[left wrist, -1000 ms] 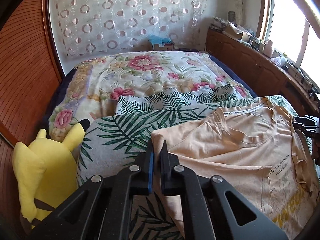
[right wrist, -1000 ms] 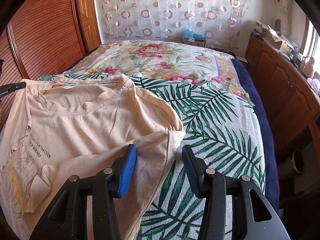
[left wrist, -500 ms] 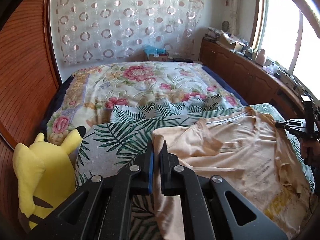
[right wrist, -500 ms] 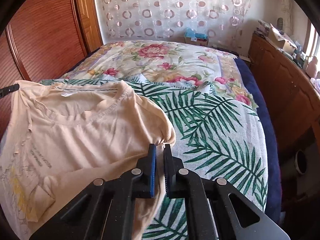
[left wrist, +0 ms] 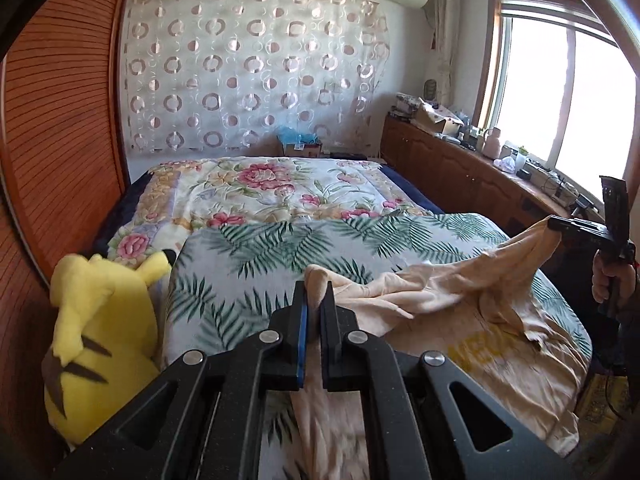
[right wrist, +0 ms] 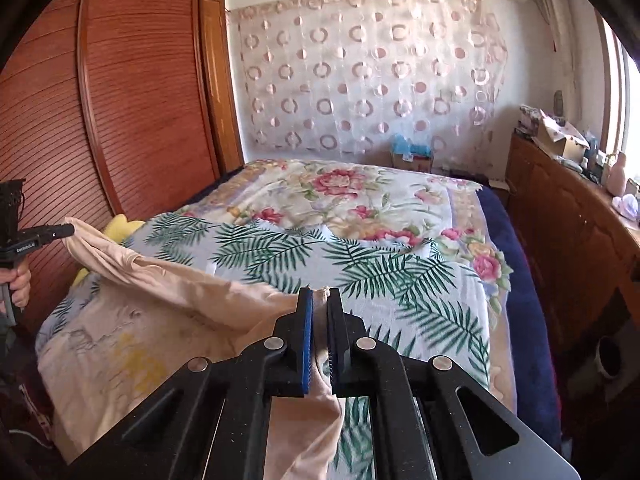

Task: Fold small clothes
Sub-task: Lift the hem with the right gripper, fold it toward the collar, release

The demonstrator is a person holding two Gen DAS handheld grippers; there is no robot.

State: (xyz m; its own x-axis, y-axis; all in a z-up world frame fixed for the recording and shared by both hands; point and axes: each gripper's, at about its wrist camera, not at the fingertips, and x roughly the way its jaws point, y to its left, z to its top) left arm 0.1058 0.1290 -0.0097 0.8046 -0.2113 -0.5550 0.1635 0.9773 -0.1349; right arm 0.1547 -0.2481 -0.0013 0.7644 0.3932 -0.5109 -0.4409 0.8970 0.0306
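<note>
A peach T-shirt with yellow lettering hangs between both grippers above the palm-leaf blanket. My left gripper is shut on one shoulder corner of the T-shirt, cloth bunched between its pads. In the right wrist view my right gripper is shut on the other corner of the T-shirt. Each view shows the other gripper at its edge, pinching the raised cloth: the right gripper and the left gripper. The shirt's lower part still lies on the bed.
A yellow plush toy sits at the bed's left edge beside the wooden wardrobe. A floral quilt covers the far half of the bed. A cluttered wooden cabinet runs under the window on the right.
The right gripper closed on the shirt's sleeve corner. Both grippers then rose and pulled back, lifting the shirt's top edge off the blanket so it sags between them.
</note>
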